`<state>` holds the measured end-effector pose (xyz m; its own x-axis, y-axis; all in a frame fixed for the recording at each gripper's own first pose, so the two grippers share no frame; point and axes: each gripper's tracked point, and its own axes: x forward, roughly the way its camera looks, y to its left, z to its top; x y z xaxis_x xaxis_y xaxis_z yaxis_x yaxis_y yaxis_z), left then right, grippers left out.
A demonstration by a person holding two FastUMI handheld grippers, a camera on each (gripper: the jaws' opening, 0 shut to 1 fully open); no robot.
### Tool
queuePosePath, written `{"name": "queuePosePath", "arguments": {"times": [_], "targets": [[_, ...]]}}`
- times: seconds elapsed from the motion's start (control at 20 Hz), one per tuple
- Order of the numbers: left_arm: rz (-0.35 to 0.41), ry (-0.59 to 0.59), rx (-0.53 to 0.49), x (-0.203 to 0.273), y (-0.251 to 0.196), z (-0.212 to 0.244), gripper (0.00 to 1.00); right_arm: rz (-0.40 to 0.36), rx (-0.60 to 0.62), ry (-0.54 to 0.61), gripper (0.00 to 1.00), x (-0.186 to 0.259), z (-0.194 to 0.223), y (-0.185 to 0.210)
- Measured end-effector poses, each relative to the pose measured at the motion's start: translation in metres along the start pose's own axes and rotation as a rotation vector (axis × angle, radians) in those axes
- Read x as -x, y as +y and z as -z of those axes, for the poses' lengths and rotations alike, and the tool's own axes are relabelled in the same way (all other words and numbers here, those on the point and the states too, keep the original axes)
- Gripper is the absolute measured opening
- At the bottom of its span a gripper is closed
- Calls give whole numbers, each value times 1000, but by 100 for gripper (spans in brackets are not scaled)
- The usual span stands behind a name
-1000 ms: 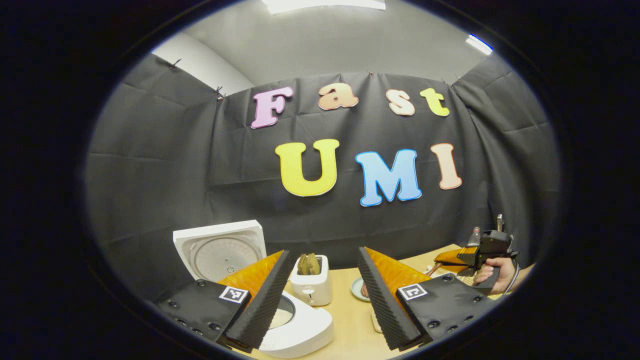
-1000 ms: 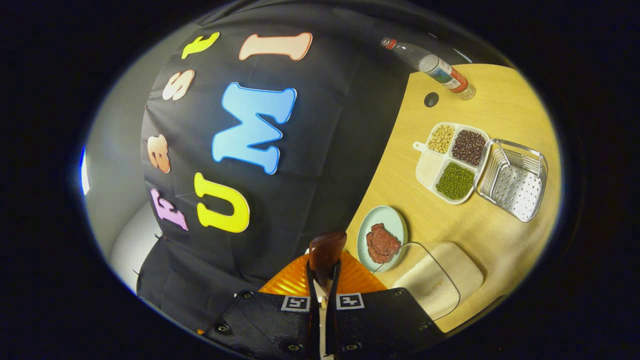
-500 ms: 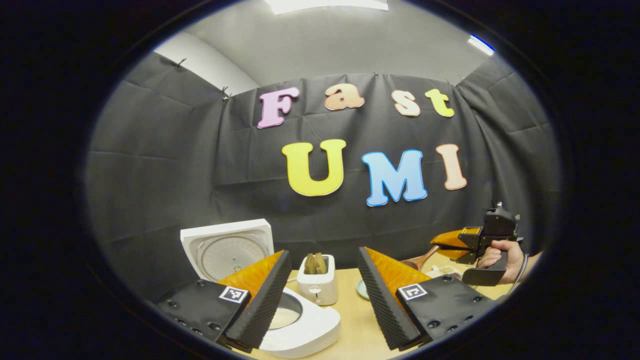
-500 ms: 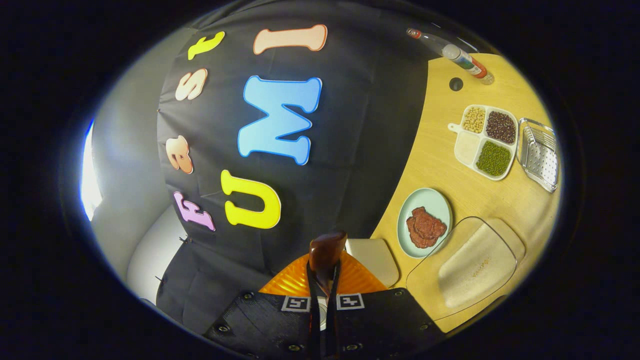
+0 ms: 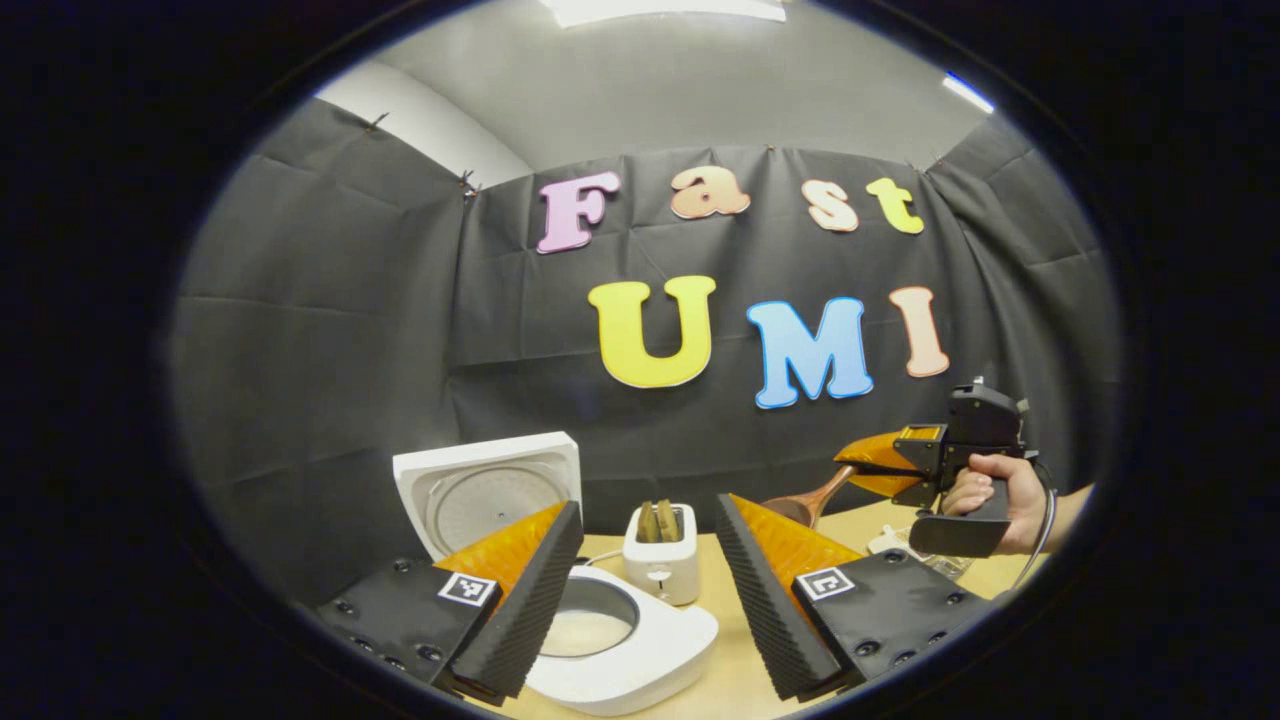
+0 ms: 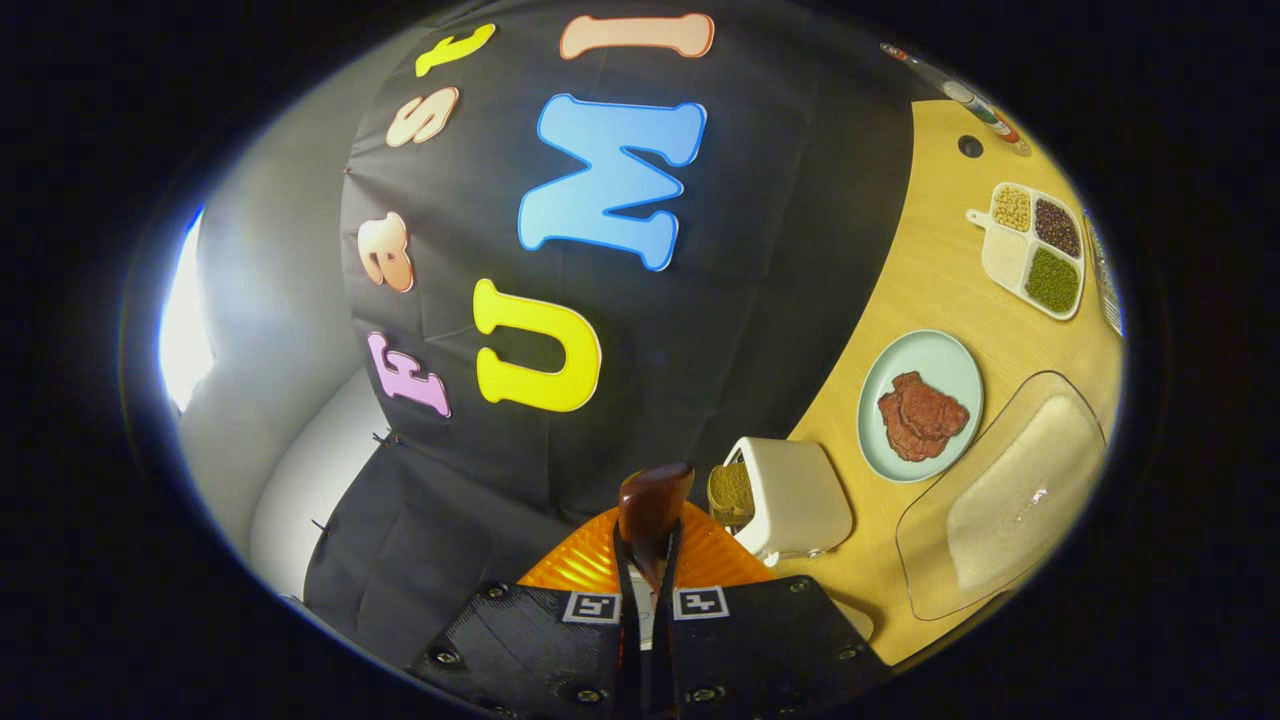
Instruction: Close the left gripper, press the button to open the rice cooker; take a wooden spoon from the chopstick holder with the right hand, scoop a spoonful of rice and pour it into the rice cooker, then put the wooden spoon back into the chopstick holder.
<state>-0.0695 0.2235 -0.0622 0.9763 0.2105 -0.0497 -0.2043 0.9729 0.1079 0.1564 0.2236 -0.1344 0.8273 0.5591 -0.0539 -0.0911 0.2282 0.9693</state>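
- Left gripper view: left tongs (image 5: 648, 590) spread wide, gripping nothing, held low over the bench (image 5: 735, 655) in front of the rice cooker (image 5: 610, 640), probably parked out of the way now that the lid is up.
- Rice cooker lid (image 5: 490, 490) tilted back and upright behind the pot opening, so the button press counts as done; pot mouth exposed just right of the left finger, pale contents inside, ready for a pour.
- White chopstick holder (image 5: 660, 565) standing on the bench between the two fingers, behind the cooker, a couple of wooden handles poking out of its top.
- Farther right, right tongs (image 5: 860, 465) in a person's hand (image 5: 985, 500), raised above the bench, wooden spoon (image 5: 800, 505) clamped by the handle with the bowl hanging down-left toward the cooker; likely carried level-ish to keep any rice in; load not visible from here.
- Right gripper view: right tongs (image 6: 648, 560) narrowed onto the wooden spoon handle, spoon bowl (image 6: 652, 500) jutting straight ahead past the fingertips.
- View rolled sideways, so the bench reads as tilted; chopstick holder (image 6: 790, 500) just right of the spoon bowl, apart from it.
- Plate with a dark brown lump (image 6: 920, 405) and a divided tray of grains (image 6: 1035, 250) farther along the bench, well apart from the tongs.
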Motion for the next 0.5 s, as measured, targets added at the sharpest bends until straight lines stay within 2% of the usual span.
{"name": "queuePosePath", "arguments": {"times": [0.5], "targets": [[-45, 8, 1, -7, 39, 8, 97, -11, 25, 83, 5, -40, 53, 16]]}}
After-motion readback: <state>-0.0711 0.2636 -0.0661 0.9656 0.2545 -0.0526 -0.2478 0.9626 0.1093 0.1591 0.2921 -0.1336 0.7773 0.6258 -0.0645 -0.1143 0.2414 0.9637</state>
